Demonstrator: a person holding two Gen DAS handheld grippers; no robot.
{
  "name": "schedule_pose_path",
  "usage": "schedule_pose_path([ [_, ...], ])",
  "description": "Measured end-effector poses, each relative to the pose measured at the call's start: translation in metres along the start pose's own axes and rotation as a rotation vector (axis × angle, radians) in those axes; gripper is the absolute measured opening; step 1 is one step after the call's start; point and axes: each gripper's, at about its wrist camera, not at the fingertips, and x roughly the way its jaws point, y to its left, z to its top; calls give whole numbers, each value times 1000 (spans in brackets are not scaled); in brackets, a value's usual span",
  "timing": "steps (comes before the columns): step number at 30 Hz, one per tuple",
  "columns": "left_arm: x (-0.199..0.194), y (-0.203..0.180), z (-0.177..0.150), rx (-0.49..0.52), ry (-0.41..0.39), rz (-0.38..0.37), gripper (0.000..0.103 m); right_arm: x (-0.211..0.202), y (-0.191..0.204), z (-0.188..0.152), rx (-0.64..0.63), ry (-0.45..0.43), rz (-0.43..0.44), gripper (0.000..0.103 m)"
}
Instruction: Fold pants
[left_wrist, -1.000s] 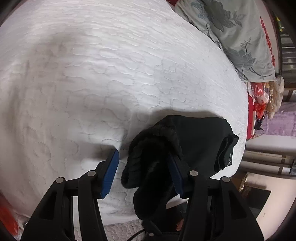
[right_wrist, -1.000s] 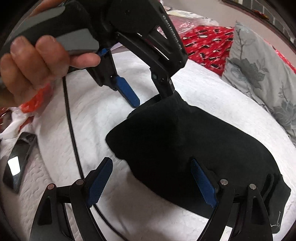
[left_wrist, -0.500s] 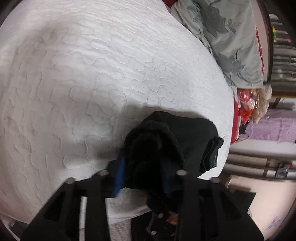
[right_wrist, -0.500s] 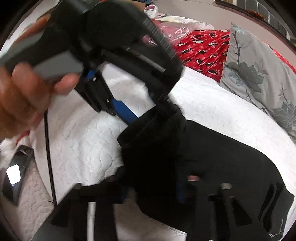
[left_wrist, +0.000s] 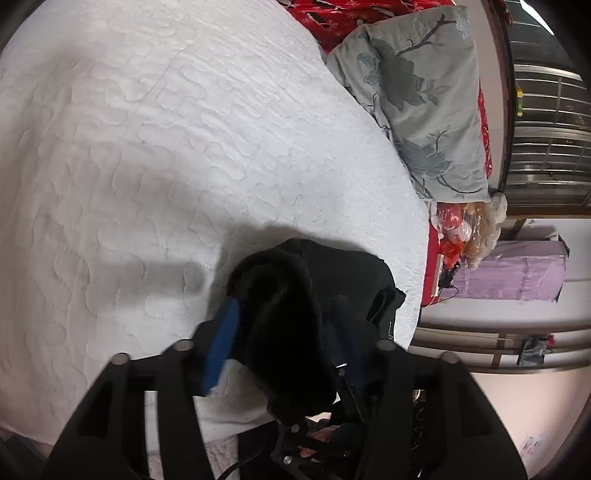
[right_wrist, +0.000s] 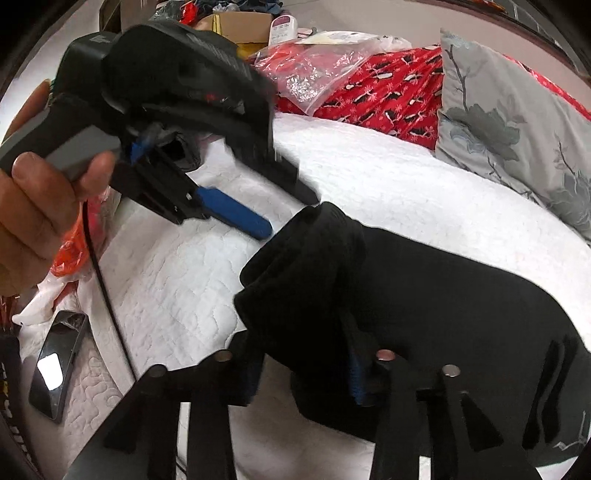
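A grey floral pillow (left_wrist: 424, 96) lies beside a white quilt (left_wrist: 166, 147).

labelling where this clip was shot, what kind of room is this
Most likely a bedroom in a home. The black pants lie on a bed with a white quilted bedspread, a grey floral pillow sits at its far end, and a red patterned blanket lies bunched beside it.
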Motion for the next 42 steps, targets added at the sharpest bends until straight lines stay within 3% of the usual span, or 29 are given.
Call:
schedule_pose_path([
  [4, 16, 0, 7, 38, 33, 83, 54, 0, 4, -3, -3, 0, -11, 51],
  [12, 39, -6, 16, 84, 138, 80, 55, 4, 12, -1, -12, -19, -68, 56],
  [14, 37, -7, 14, 85, 132, 88, 53, 6, 15, 1, -21, -31, -91, 56],
  [16, 33, -7, 10, 58, 106, 87, 41, 10, 16, 3, -33, -34, -98, 55],
  [17, 31, -8, 6, 35, 94, 84, 27, 13, 14, 5, -33, -25, -89, 54],
  [19, 26, -8, 0, 4, 60, 61, 21, 16, 7, 9, -5, 7, -50, 34],
  [21, 22, -10, -7, -39, 23, 14, 19, 9, -3, 11, 32, 11, -3, 23],
  [24, 15, -15, -18, -108, -7, -93, 18, -8, -11, 13, 42, -6, 30, 18],
  [26, 14, -23, -26, -121, -20, -126, 18, -23, -19, 13, 56, -27, 44, 18],
  [34, 25, -87, -49, -109, -43, -131, 18, -84, -65, 6, 156, -95, 105, 18],
  [42, 91, -176, -59, -33, 1, -72, 18, -136, -141, -18, 315, -145, 123, 18],
])
